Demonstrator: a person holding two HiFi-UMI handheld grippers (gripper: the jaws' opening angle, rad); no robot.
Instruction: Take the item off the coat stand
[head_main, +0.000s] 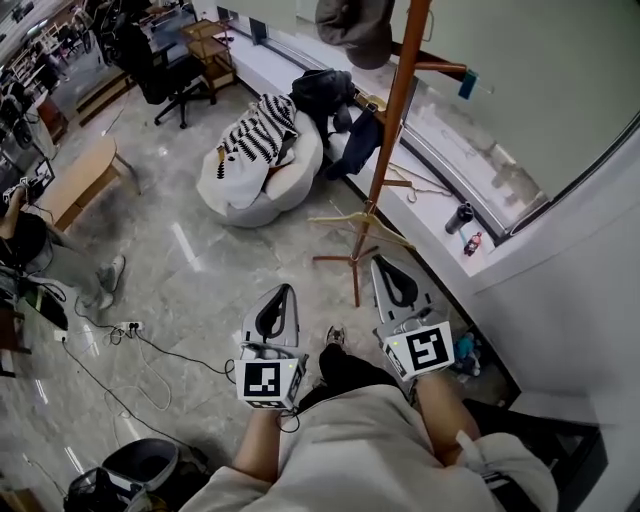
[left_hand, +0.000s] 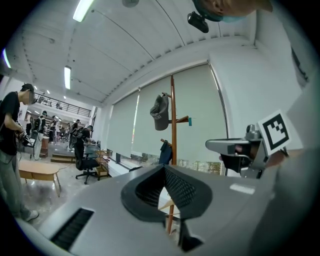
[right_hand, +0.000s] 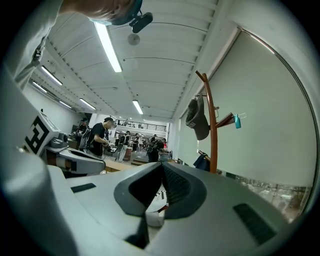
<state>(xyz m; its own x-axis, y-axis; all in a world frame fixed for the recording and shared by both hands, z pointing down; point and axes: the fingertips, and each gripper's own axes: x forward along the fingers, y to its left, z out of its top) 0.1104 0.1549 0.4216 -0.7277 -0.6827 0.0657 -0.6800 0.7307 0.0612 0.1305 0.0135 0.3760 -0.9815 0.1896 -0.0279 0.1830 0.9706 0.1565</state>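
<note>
Both empty: left hand-held gripper (head_main: 286, 292) and right hand-held gripper (head_main: 381, 264), jaws pressed together.
A soft grey cap (head_main: 355, 30), its top cut off in the head view, hangs high on the slim brown wooden coat stand (head_main: 393, 130).

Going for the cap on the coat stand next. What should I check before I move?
1. The cap hangs at the top of the stand: ok.
2. The left gripper is empty: ok.
3. The right gripper is empty: ok.
4. Jaws open for a grasp: not ok, both are shut.
5. Grippers at the cap: not ok, both are short of the stand.
6. How the cap sits on its peg: cannot tell.
</note>
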